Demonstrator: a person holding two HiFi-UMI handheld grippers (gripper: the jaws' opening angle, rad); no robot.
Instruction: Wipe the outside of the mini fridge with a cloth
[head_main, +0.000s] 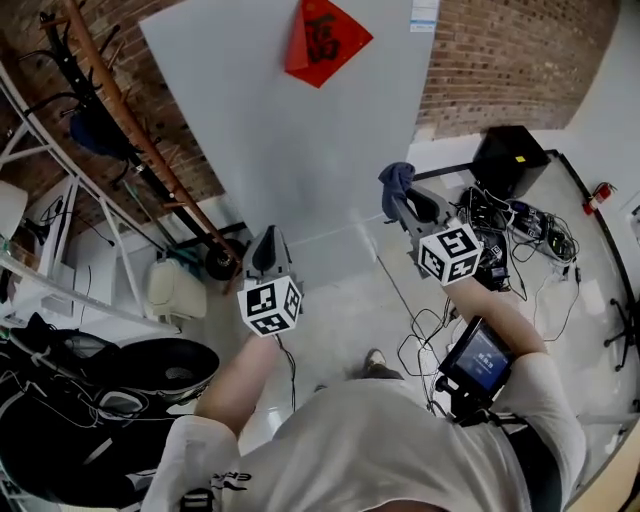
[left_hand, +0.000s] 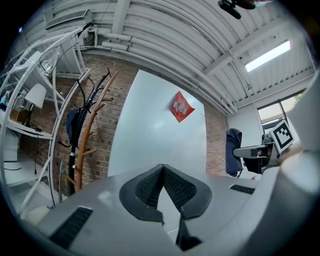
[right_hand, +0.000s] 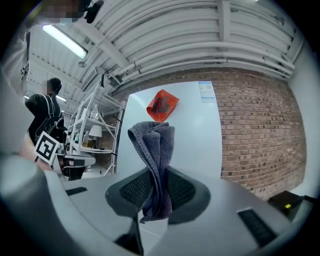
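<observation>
The grey-blue cloth (right_hand: 152, 145) is pinched tight in the right tongs (right_hand: 159, 189) and is held standing up at 1 o'clock. This is likely so that its loose top can be pressed on the white door of the mini fridge (head_main: 290, 150), which stands at 12 o'clock, near but not yet touched. The left tongs (left_hand: 163, 172) are squeezed together with nothing in them and are held at 11 o'clock on the left arm (head_main: 235, 375), likely out of the way, while the right arm (head_main: 505, 325) is reached out a bit further toward the door.
</observation>
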